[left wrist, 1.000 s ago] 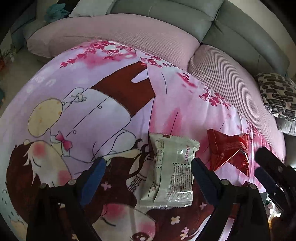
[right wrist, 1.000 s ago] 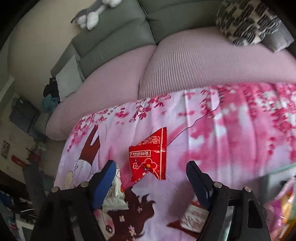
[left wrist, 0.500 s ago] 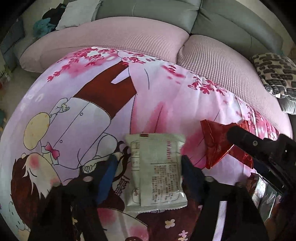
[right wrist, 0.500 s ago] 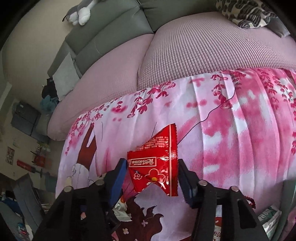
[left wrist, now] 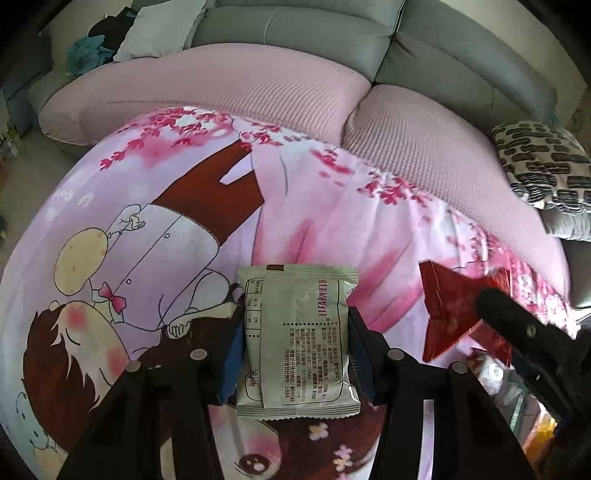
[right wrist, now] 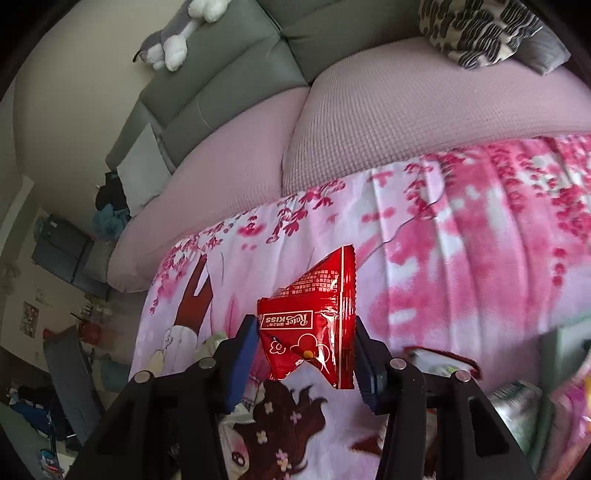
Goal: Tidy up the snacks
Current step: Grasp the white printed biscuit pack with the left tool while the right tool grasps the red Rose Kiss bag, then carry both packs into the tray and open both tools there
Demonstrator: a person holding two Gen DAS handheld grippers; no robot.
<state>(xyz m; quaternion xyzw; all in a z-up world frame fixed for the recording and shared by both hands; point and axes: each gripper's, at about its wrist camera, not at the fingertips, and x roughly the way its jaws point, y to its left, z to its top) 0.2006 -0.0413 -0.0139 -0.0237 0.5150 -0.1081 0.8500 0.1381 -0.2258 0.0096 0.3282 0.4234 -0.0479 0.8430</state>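
Observation:
A pale green snack packet (left wrist: 299, 339) lies on the pink cartoon-print cloth (left wrist: 177, 206). My left gripper (left wrist: 295, 354) has closed onto its two sides. A red triangular snack packet (right wrist: 314, 325) sits between the fingers of my right gripper (right wrist: 304, 354), which presses on both its edges. In the left wrist view the red packet (left wrist: 450, 314) shows at the right, with the right gripper (left wrist: 517, 332) over it. In the right wrist view a bit of the green packet (right wrist: 212, 341) shows beside the left finger.
A pink-covered sofa seat (left wrist: 258, 85) with grey backrest lies beyond the cloth. A patterned cushion (left wrist: 543, 170) sits at the right. More snack packets (right wrist: 439, 360) and a pale green container (right wrist: 565, 343) lie at the lower right. A plush toy (right wrist: 173, 33) rests on the backrest.
Both grippers have narrowed from wide open to closed on their packets: the left on the green packet, the right on the red packet. Both moved in over the packets.

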